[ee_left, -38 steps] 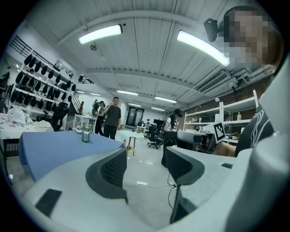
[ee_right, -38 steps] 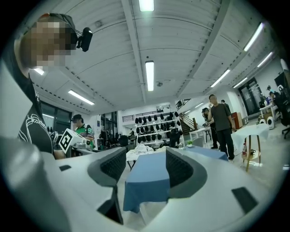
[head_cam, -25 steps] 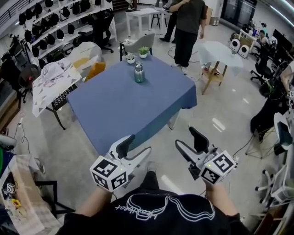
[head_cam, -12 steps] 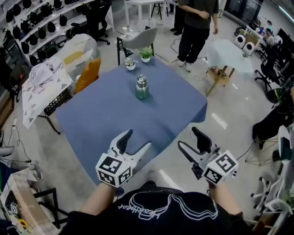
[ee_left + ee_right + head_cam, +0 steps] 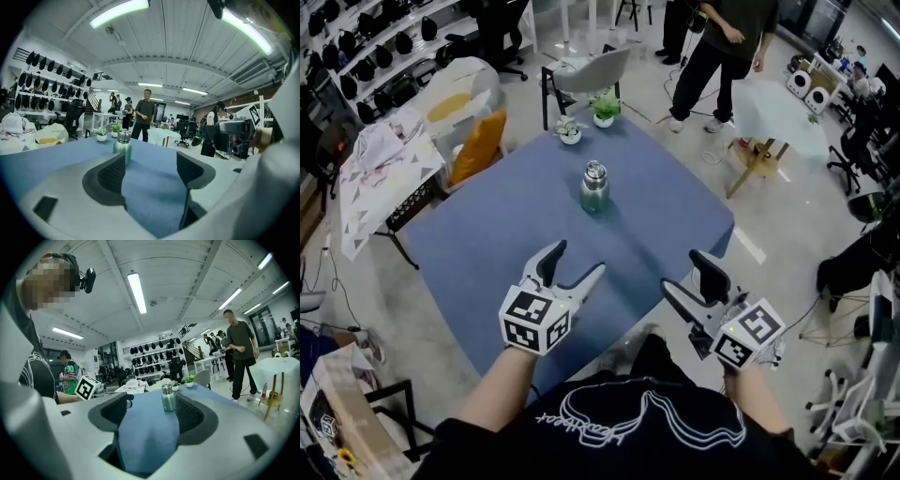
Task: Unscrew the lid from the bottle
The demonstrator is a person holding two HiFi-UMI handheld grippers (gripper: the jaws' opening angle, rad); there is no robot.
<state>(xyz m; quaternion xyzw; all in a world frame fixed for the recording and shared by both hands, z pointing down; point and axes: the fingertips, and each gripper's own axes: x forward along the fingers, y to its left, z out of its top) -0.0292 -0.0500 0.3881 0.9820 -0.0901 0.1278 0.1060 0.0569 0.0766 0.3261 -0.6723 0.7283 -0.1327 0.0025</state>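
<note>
The steel bottle (image 5: 593, 190) stands upright toward the far middle of the blue-clothed table (image 5: 487, 253), with its lid (image 5: 594, 169) still on. Two small potted plants (image 5: 604, 107) sit beyond it at the far corner. Both my tongs are well short of it, out over the near edge of the cloth. My left gripper (image 5: 577, 260) has its jaws spread wide. They have just been opening, and only bare cloth shows between the pads. My right gripper (image 5: 684, 274) is spread wide too and carries nothing. In the right gripper view the bottle sits far off in the gap. I judge this to be the reach, with no unscrewing begun. Next I need to carry both tongs forward and clamp one around the bottle's body to keep it from spinning or tipping. The other should close squarely on the lid before any twist.
</note>
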